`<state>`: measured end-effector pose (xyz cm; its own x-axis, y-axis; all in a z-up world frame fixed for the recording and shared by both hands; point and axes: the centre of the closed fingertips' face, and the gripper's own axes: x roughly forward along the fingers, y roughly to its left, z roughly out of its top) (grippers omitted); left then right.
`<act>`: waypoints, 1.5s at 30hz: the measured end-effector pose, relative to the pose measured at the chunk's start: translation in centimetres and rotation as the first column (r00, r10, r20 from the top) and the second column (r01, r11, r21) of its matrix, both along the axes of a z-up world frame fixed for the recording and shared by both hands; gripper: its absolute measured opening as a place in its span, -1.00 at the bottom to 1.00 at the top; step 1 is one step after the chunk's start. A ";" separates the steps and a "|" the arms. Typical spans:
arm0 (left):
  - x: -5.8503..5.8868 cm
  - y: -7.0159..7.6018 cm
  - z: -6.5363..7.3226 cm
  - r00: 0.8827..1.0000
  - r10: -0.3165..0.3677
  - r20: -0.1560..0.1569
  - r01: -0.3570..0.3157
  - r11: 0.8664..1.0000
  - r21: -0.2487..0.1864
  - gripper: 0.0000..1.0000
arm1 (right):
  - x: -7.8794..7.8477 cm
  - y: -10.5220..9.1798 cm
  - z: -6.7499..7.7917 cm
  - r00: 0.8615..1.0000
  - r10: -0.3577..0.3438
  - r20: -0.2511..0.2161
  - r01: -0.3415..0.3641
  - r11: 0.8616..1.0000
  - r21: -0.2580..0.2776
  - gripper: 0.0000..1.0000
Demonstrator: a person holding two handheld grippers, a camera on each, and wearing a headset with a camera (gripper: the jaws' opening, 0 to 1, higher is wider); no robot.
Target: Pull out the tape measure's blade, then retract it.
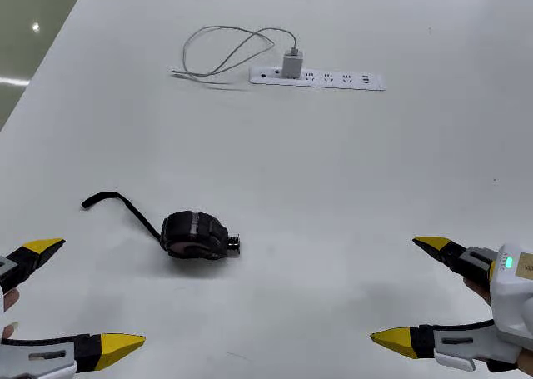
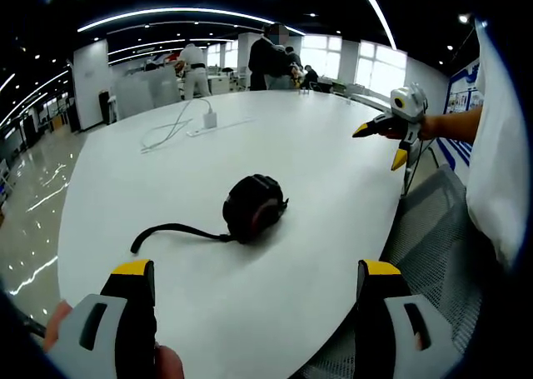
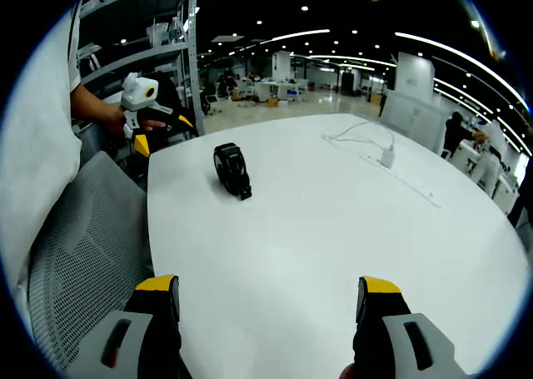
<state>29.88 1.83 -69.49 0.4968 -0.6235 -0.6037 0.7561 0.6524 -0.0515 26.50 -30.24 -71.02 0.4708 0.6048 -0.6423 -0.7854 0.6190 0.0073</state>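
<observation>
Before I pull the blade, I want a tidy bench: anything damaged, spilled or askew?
Nothing stands out. The tape measure sits intact on the table, blade in, strap trailing away; the power strip and plugged-in charger lie far behind it.

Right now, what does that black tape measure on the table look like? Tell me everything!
The tape measure is a round black case with a reddish side, looking like plastic. It stands on its edge on the white table. A black strap trails from it, leftward in the head view. Its blade is wound in, with just the end hook poking out. Only the table touches it.
</observation>
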 end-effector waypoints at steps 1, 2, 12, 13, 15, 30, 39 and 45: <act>0.0 0.1 0.0 1.000 0.000 0.003 0.000 1.000 0.003 0.98 | 0.0 0.0 0.0 1.000 -0.001 0.001 0.001 1.000 0.000 0.73; 0.0 0.1 0.0 1.000 0.000 0.004 0.000 1.000 0.004 0.98 | 0.1 0.0 0.0 1.000 -0.002 0.000 0.002 1.000 0.001 0.73; -0.1 -0.3 0.2 1.000 -0.011 0.007 0.012 1.000 -0.012 0.98 | 0.1 -0.2 0.1 1.000 -0.012 0.001 0.012 1.000 0.005 0.71; 0.0 -0.4 0.3 1.000 -0.013 0.009 0.013 1.000 -0.012 0.98 | 0.1 -0.2 0.1 1.000 -0.013 0.003 0.013 1.000 0.004 0.71; 0.0 -0.5 0.3 1.000 -0.017 0.012 0.017 1.000 -0.011 0.98 | 0.1 -0.3 0.1 1.000 -0.015 0.003 0.015 1.000 0.002 0.71; 0.2 -0.2 0.5 1.000 -0.014 0.022 0.015 1.000 -0.009 0.98 | -0.1 -0.9 0.1 1.000 -0.019 -0.002 0.019 1.000 -0.008 0.77; 0.2 -0.1 0.3 1.000 -0.015 0.016 0.015 1.000 -0.004 0.98 | 0.0 -1.2 0.1 1.000 -0.019 -0.001 0.019 1.000 -0.012 0.86; 0.1 -0.1 0.2 1.000 -0.017 0.008 0.017 1.000 -0.005 0.98 | -0.1 -1.3 0.1 1.000 -0.018 -0.003 0.018 1.000 -0.011 0.94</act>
